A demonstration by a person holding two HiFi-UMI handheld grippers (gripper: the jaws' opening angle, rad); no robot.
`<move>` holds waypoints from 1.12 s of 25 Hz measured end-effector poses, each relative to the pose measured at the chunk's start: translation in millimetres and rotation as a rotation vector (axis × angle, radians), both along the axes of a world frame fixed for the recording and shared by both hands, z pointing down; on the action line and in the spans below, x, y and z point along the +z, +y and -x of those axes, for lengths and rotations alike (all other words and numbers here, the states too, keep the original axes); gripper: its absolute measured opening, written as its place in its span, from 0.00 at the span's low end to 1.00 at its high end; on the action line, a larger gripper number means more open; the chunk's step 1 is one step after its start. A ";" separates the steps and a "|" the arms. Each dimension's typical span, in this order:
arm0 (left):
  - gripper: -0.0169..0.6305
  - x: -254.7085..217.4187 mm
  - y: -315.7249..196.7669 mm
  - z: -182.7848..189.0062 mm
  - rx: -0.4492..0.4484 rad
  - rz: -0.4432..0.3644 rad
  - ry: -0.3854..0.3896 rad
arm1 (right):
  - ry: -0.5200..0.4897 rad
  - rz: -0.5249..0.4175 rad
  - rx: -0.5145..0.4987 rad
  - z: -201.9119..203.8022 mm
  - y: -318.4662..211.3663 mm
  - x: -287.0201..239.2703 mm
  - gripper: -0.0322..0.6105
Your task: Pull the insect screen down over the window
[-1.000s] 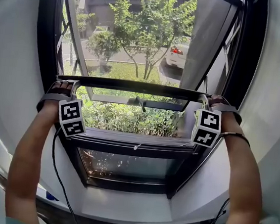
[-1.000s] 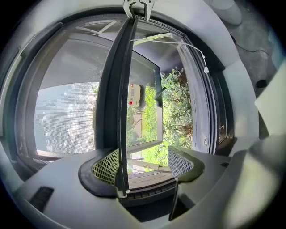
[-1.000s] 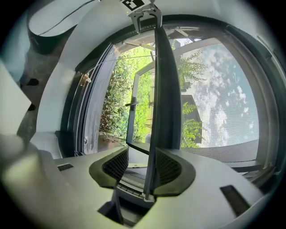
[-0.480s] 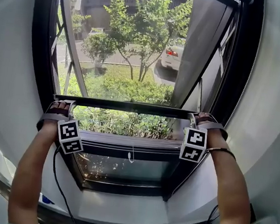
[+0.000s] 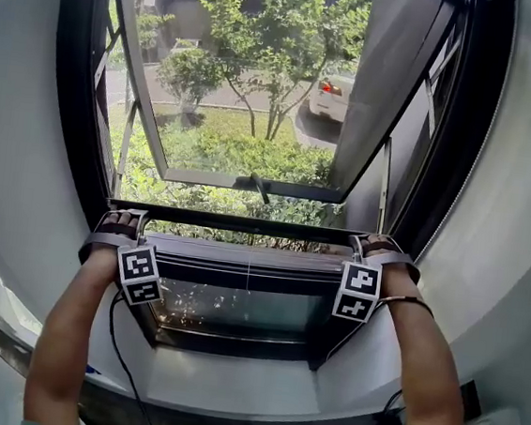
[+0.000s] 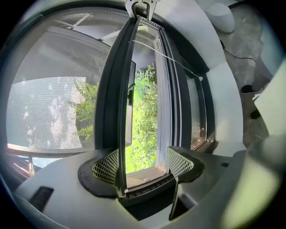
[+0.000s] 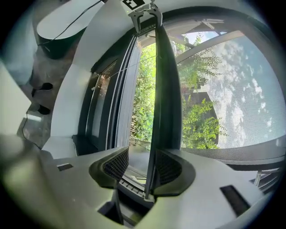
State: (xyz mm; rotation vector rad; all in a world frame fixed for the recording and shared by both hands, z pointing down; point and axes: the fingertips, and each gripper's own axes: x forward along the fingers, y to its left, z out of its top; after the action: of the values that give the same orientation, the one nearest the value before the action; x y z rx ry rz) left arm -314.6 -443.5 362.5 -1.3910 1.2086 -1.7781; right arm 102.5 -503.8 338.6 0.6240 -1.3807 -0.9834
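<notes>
Jaws on both grippers are standing spread wide, each pair straddling the insect screen's pull bar (image 5: pixel 245 225) rather than pinching it. In the left gripper view, the left gripper (image 6: pixel 143 163) is taking the dark bar (image 6: pixel 114 112) against the mesh pad (image 6: pixel 106 166) at that view's left, while the other pad (image 6: pixel 179 162) is sitting clear of it. In the right gripper view, the right gripper (image 7: pixel 142 165) is mirroring this: the bar (image 7: pixel 163 89) is lying along the pad (image 7: pixel 169 168) at that view's right, with open space to the opposite pad (image 7: pixel 117 163).

Compared with a second ago, the bar is sitting much lower. It was crossing the middle of the opening then, and it is now hanging just above the window's lower frame (image 5: pixel 242 256), leaving only a thin strip of green hedge showing between them. Both hands are lower by the same amount, the left gripper (image 5: pixel 124 230) and right gripper (image 5: pixel 372 251) holding opposite ends of the bar, level with each other. The grey mesh (image 6: pixel 49 103) of the insect screen is stretching away above the bar, covering most of the window.
</notes>
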 end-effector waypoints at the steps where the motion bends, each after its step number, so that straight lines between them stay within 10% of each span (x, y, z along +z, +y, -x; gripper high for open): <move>1: 0.57 2.6 -0.5 -0.5 -0.001 -0.002 0.001 | -0.004 0.000 0.001 -0.6 -0.5 2.4 0.34; 28: 0.57 125.1 15.9 -3.8 -0.018 0.195 0.031 | 0.058 0.165 0.017 -1.5 6.9 122.1 0.34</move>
State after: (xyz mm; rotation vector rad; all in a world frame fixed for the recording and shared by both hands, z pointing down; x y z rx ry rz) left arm -310.8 -427.6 487.7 -1.5261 1.0891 -1.9362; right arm 104.0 -496.9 460.7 0.4795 -1.3873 -0.8573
